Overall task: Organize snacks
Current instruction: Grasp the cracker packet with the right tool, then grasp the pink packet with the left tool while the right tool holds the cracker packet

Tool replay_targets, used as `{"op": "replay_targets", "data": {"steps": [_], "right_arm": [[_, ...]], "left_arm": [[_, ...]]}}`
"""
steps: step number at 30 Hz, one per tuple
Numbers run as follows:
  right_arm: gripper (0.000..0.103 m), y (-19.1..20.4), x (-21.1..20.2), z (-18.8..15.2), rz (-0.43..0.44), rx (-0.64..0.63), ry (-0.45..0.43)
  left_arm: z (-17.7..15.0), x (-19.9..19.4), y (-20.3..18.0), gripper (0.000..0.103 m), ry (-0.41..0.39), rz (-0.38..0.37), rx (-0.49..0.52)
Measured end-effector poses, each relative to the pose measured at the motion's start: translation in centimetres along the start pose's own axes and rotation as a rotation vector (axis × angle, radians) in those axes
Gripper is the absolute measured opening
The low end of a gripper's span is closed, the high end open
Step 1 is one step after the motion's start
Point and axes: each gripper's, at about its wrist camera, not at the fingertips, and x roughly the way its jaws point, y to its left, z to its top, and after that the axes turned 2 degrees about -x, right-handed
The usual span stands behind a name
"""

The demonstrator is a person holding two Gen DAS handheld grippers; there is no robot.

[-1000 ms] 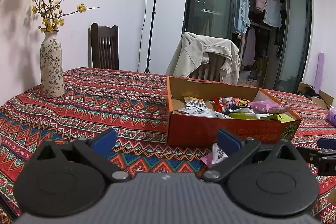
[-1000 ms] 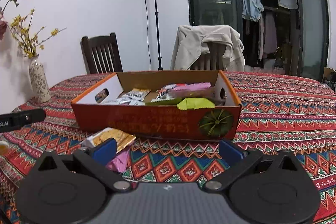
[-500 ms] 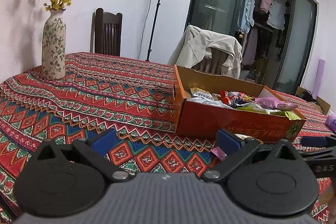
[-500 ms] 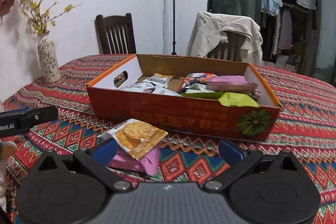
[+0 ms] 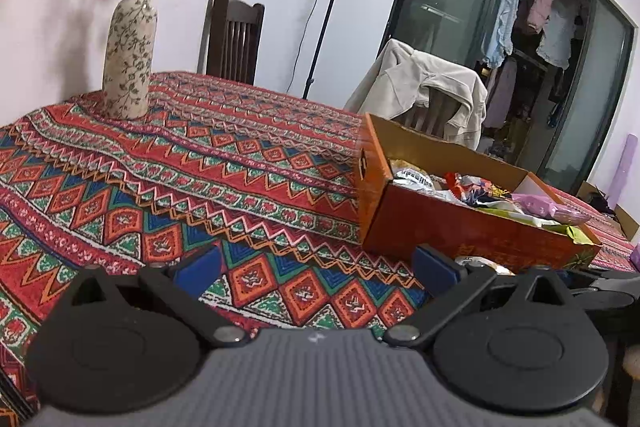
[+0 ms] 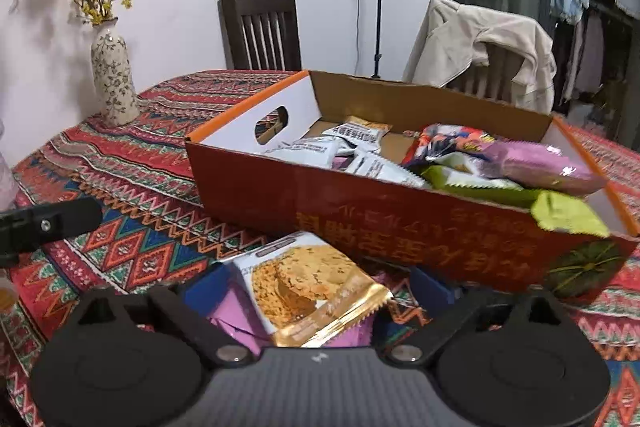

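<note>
The right gripper [image 6: 316, 287] closes its jaws around a gold cracker packet [image 6: 312, 287] lying atop a purple packet [image 6: 236, 323] on the patterned tablecloth [image 6: 132, 167], just in front of the orange snack box [image 6: 400, 223]; the blue pads do not yet press it. Beside it, the left gripper [image 5: 316, 267] hovers over bare cloth, jaws wide and empty, left of the box

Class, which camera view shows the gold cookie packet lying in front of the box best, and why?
The right wrist view: the cookie packet fills the foreground between the closing right gripper, lying on a purple packet. In the left wrist view, only a pale sliver is visible behind the left gripper beside the box.
</note>
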Motion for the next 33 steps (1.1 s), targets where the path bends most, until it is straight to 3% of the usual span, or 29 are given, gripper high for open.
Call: {"op": "replay_targets", "data": {"steps": [3,9,25,33], "right_arm": [[0.073,0.0,-0.2,-0.2,0.04,0.003,-0.019],[0.062,0.8,-1.0,-0.3,0.033,-0.049,-0.043],[0.062,-2.7,-6.6,-1.4,-0.055,0.007,-0.171],[0.062,-6.1,-7.6,-3.1,-0.098,0.082,-0.188]], "left_arm": [[0.0,0.2,0.1,0.103,0.008,0.009,-0.005],[-0.1,0.3,0.2,0.103,0.014,0.017,-0.012],[-0.1,0.7,0.1,0.103,0.025,0.035,-0.012],[-0.3,0.5,-1.8,0.103,0.043,0.064,0.056]]}}
